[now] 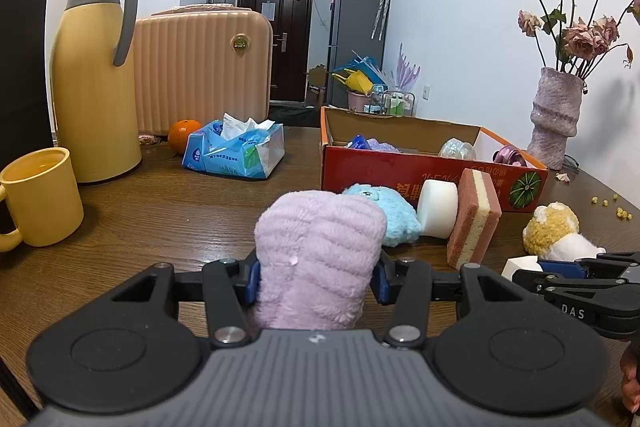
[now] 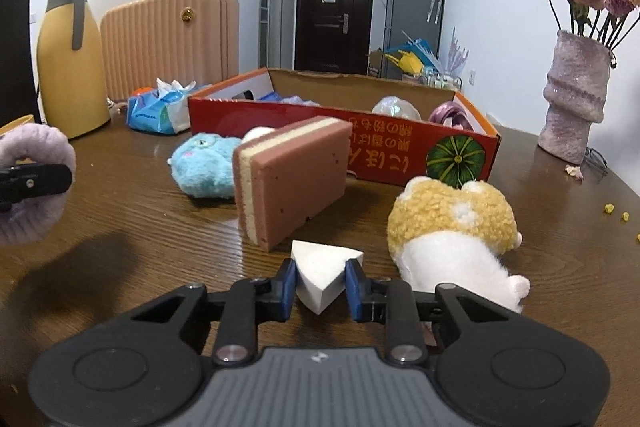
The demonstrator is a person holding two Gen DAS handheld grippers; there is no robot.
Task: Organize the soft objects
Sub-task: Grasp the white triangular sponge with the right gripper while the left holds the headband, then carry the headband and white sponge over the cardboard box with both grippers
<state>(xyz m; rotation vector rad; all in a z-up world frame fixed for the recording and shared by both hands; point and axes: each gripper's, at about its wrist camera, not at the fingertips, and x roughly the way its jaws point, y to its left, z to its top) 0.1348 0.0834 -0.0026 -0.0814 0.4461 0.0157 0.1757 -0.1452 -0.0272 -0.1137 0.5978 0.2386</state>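
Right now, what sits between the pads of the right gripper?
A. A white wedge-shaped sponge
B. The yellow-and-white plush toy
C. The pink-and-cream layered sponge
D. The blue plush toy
A. In the right wrist view the right gripper is shut on the white wedge-shaped sponge, its blue pads pressing both sides, while the layered sponge, the yellow-and-white plush and the blue plush lie apart on the table.

Left gripper [image 1: 316, 277] clamped on lilac plush [image 1: 318, 255], right gripper [image 2: 321, 285] pinching white wedge [image 2: 322, 273]

The right gripper [image 1: 524, 269] is marked "DAS"; the red box [image 1: 420, 175] bears upside-down characters, unreadable
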